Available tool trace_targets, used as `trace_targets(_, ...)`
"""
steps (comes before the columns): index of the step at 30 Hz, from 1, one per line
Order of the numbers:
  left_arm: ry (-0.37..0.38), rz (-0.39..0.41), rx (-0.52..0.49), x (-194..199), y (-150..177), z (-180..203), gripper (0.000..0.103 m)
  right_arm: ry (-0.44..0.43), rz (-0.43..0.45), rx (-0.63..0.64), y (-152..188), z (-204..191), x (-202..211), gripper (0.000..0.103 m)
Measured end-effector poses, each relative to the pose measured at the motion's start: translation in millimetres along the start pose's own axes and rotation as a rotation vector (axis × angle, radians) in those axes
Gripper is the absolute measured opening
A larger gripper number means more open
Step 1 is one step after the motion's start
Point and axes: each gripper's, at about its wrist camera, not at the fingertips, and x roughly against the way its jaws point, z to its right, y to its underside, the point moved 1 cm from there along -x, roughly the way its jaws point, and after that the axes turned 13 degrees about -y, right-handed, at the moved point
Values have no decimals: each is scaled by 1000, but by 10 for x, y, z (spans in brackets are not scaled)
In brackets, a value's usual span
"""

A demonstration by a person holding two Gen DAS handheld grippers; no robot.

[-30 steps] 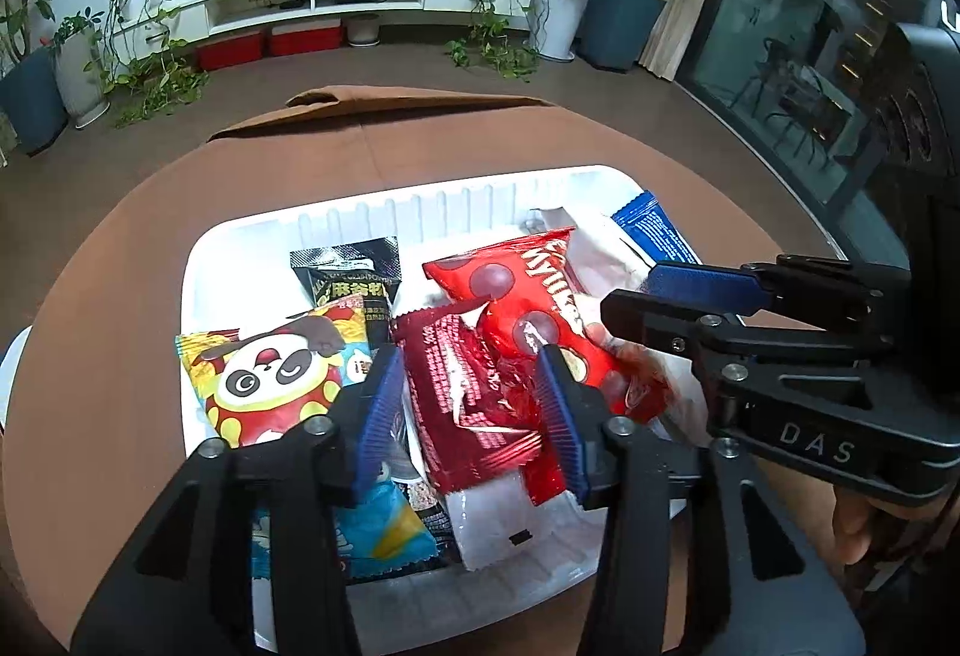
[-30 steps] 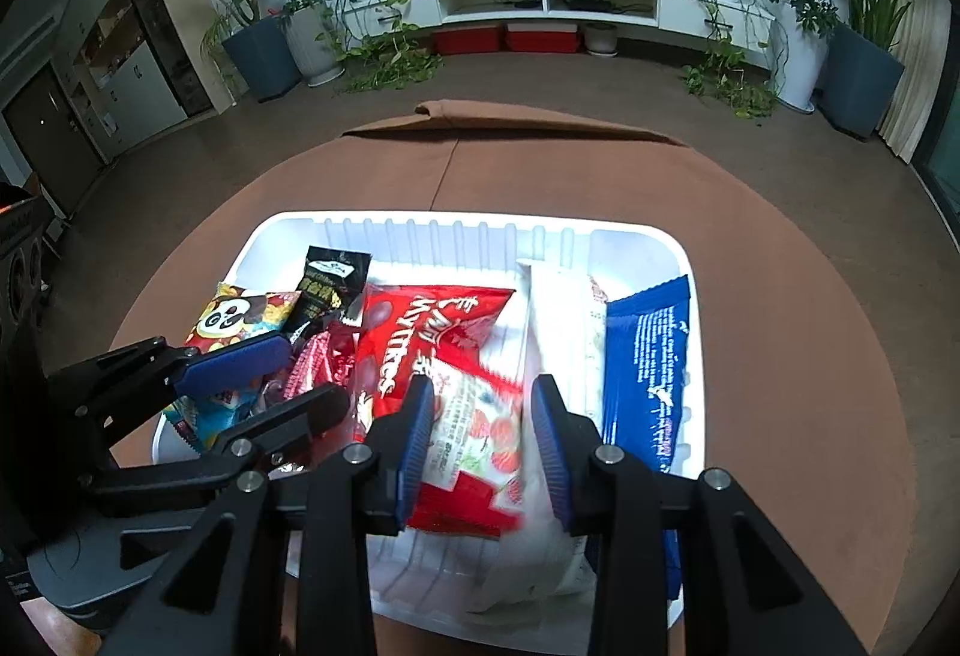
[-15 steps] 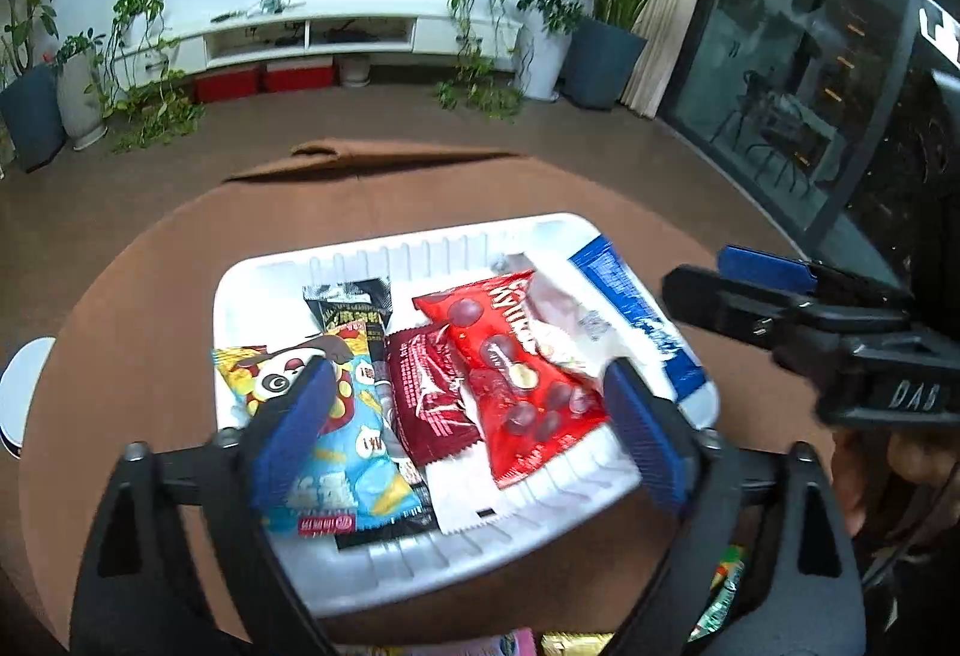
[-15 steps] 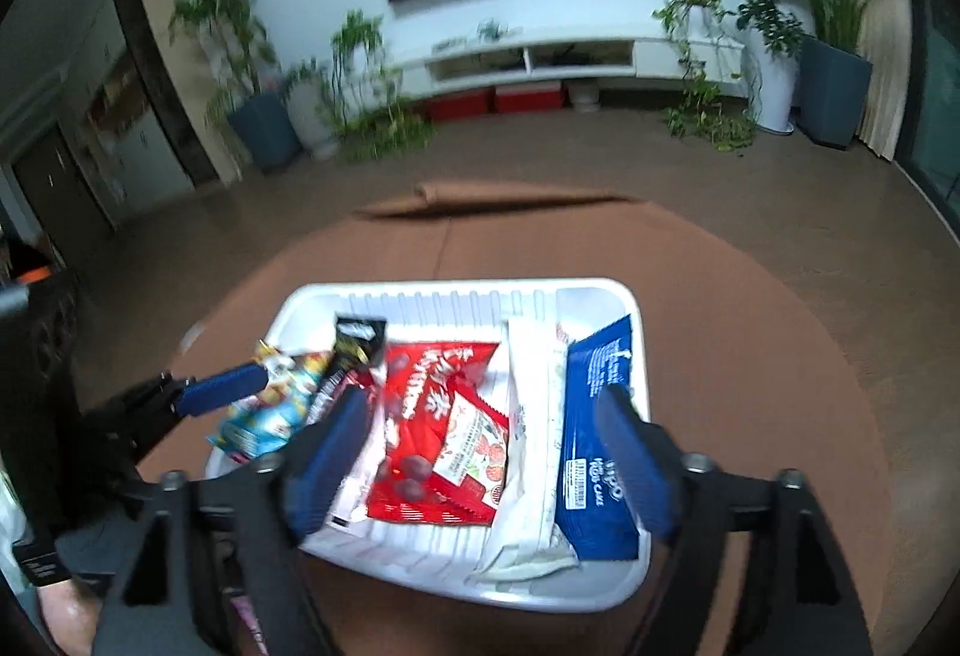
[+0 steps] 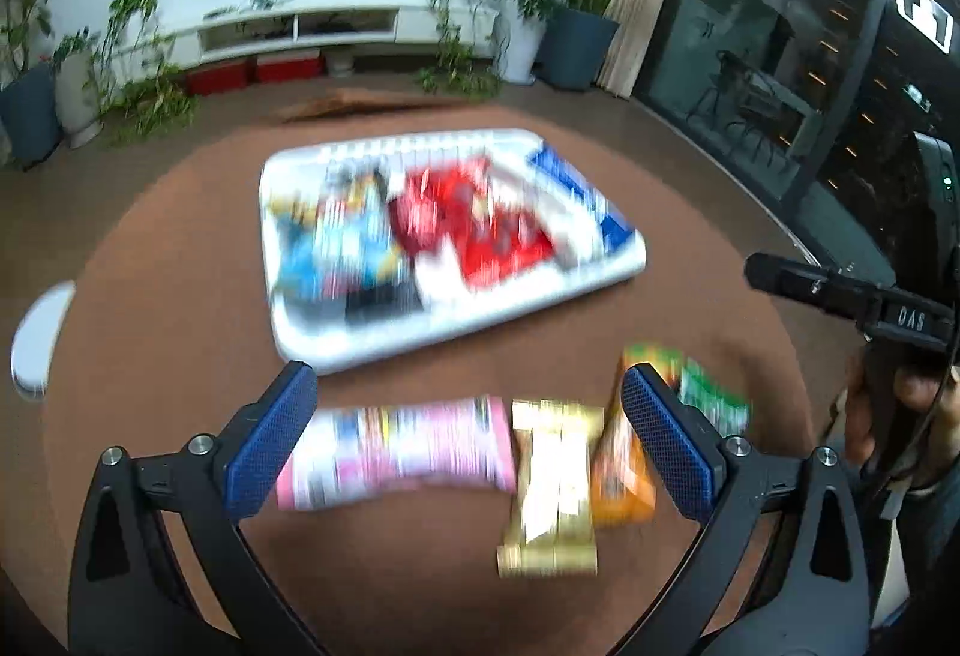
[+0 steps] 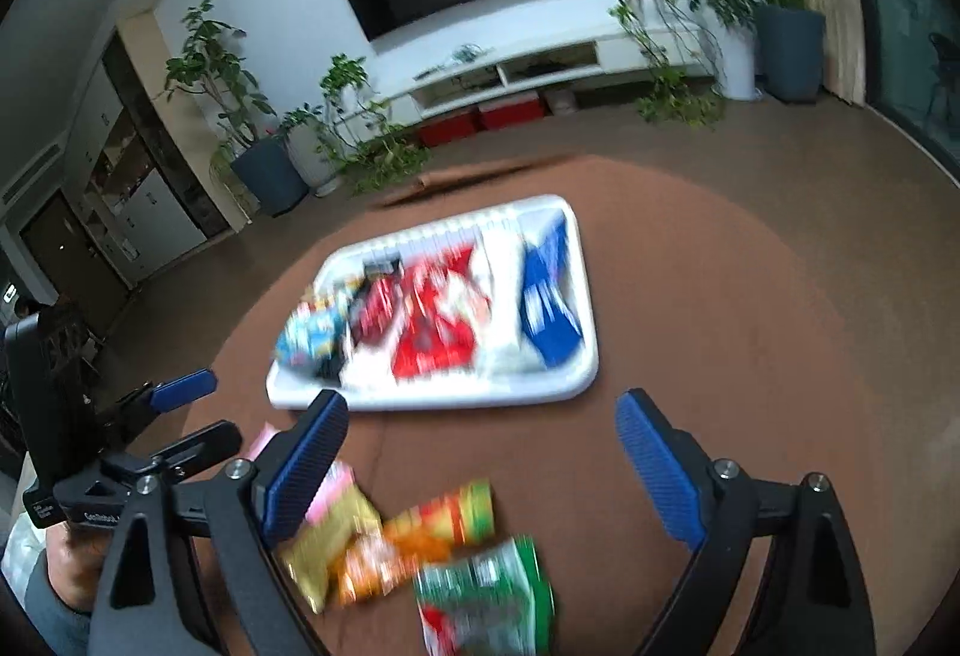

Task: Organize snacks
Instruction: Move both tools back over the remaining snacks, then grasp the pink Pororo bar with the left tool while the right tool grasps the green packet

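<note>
Two grippers, both spread wide, nothing held. Left gripper (image 5: 468, 437) hovers over loose snacks on brown table (image 5: 150, 308): pink pack (image 5: 396, 452) between its fingers, gold pack (image 5: 552, 488) just fwd-right, orange pack (image 5: 618, 464) by right finger. Right gripper (image 6: 480, 452) has orange/yellow packs (image 6: 384, 548) and green pack (image 6: 486, 596) low in its view. White tray (image 6: 576, 380) w/ sorted snacks lies ahead of both, apart from loose pile. Frames blurred. Step, probably: reach for next loose pack. Next move needs lowering onto one pack, closing on it alone, then carrying to tray.
</note>
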Motion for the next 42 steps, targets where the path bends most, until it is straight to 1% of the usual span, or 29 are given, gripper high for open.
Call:
trace_targets(5, 12, -104, 23, -45, 522, -44, 103, 1, -19, -91, 435, 83, 138, 93)
trace_targets(7, 8, -126, 20, -33, 653, -34, 103, 5, -35, -107, 585, 90, 152, 93)
trace_targets(9, 7, -131, 14, 5, 713, 2, 103, 13, -50, -122, 701, 96, 151, 93)
trace_targets(12, 26, -110, -7, 61, 660, 48, 103, 4, -76, -146, 796, 84, 115, 92)
trace_targets(14, 24, -89, -61, 80, 575, 54, 103, 2, -93, -127, 851, 62, 115, 90)
trace_targets(17, -13, -79, -174, 43, 348, -19, 102, -14, -107, -92, 880, 0, 140, 89)
trace_targets(19, -30, -76, -268, -6, 200, -44, 103, -23, -106, -89, 877, -6, 155, 89)
trace_targets(20, -28, -71, -310, -19, 149, -49, 103, -25, -107, -93, 877, 1, 157, 89)
trace_targets(21, -4, -71, -355, -40, 95, -45, 103, -29, -110, -99, 878, 6, 152, 89)
trace_targets(22, 33, -82, -396, -74, 51, -39, 103, -35, -115, -103, 876, 7, 137, 89)
trace_targets(23, 52, -97, -440, -121, 18, -26, 103, -39, -121, -104, 874, 3, 121, 89)
trace_targets(25, 58, -125, -502, -231, -24, -7, 102, -45, -131, -98, 887, -16, 85, 89)
trace_targets(28, 93, -162, -570, -379, -57, 42, 102, -57, -144, -90, 886, -34, 54, 89)
trace_targets(30, 97, -185, -624, -479, -48, 97, 102, -61, -151, -88, 882, -33, 38, 89)
trace_targets(34, 119, -228, -669, -646, 1, 160, 101, -63, -149, -97, 859, -3, 40, 89)
trace_targets(40, 117, -267, -642, -842, -46, 71, 101, -67, -155, -110, 856, 34, 13, 89)
trace_targets(42, 110, -290, -654, -902, -25, 69, 101, -70, -160, -111, 868, 26, 7, 89)
